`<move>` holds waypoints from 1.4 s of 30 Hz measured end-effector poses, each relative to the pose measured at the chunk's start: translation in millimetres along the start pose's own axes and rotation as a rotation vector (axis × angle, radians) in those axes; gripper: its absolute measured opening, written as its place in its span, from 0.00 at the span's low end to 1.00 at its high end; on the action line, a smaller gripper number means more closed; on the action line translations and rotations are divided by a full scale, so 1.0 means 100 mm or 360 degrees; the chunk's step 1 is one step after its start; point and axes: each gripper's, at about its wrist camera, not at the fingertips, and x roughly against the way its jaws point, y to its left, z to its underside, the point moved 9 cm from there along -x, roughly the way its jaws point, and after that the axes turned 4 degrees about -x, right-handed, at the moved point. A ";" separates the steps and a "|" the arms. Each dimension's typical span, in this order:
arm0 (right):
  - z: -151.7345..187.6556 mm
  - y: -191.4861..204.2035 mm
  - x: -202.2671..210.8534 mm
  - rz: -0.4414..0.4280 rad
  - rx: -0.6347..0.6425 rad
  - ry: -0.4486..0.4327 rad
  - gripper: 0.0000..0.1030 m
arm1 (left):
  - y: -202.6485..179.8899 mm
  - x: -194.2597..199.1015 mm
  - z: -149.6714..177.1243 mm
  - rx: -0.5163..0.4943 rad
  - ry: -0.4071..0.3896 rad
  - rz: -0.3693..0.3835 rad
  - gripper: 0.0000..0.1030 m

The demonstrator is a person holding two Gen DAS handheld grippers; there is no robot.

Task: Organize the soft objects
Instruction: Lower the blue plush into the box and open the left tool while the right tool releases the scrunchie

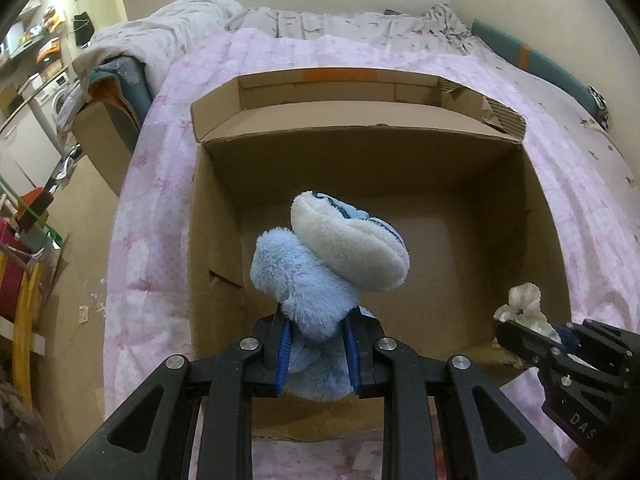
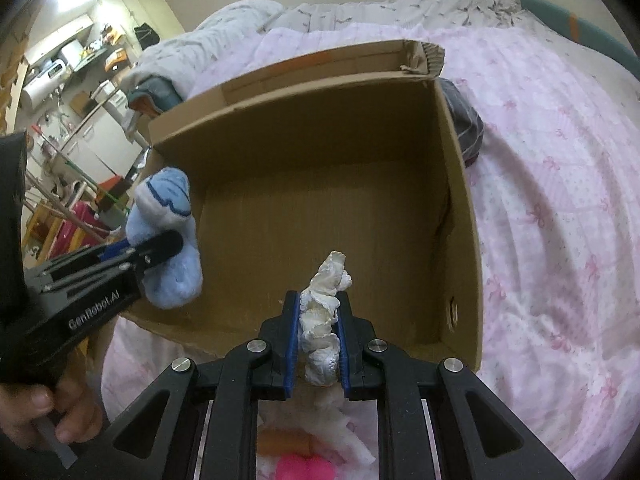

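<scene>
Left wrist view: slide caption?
Left gripper holds a blue plush toy over the open, empty cardboard box on a pink bedspread.

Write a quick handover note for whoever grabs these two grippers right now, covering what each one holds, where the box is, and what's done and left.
Left gripper: shut on the blue plush toy, held over the open cardboard box.
Right gripper: shut on the white frilly soft item, also over the box, near its front edge.
The box sits on the pink bedspread; what shows of its floor is bare.
Done: both items picked up and brought over the box.
Left: release both inside. A dark grey cloth lies beside the box; it may need sorting too.
</scene>
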 end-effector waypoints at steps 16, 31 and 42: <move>0.00 -0.05 0.00 -0.0009 -0.0045 0.0011 0.18 | 0.07 -0.02 0.03 0.0033 0.0012 -0.0013 0.21; 0.00 -0.04 0.00 0.0020 -0.0045 0.0009 0.26 | 0.04 0.04 0.01 0.0010 -0.0026 -0.0010 0.33; -0.11 -0.11 0.17 -0.0018 -0.0135 -0.0137 0.81 | 0.03 0.09 -0.01 0.0034 -0.0064 0.0039 0.65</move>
